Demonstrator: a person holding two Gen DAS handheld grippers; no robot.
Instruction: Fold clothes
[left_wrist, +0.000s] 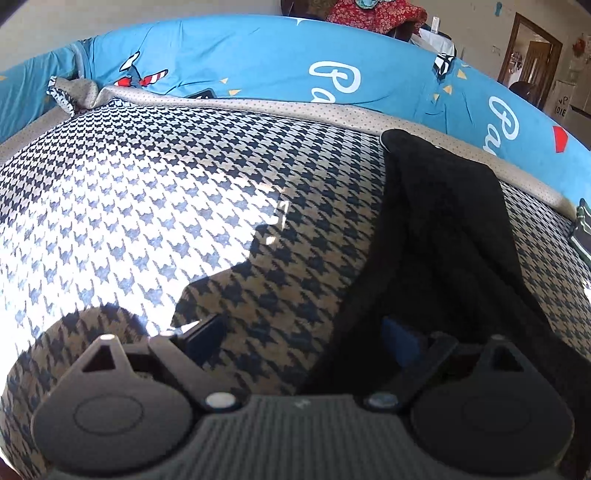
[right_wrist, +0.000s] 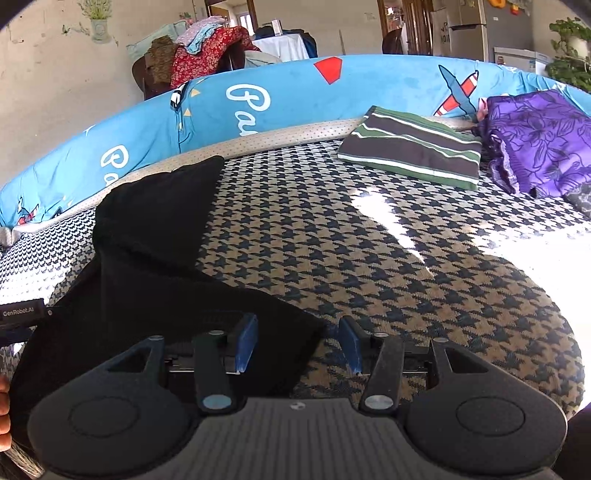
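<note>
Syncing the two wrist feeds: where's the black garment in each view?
Left wrist: black garment runs down the right half, from the beige border to the left claw's right finger.
Right wrist: it lies left of centre, its near edge between the right claw's open fingers.
Shared landmark: blue quilt with white lettering behind it.

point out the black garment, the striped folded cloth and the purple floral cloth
black garment (right_wrist: 155, 236), right wrist view, on its middle fold
striped folded cloth (right_wrist: 410, 147), right wrist view, on its top face
purple floral cloth (right_wrist: 539, 140), right wrist view, on its upper surface
</note>
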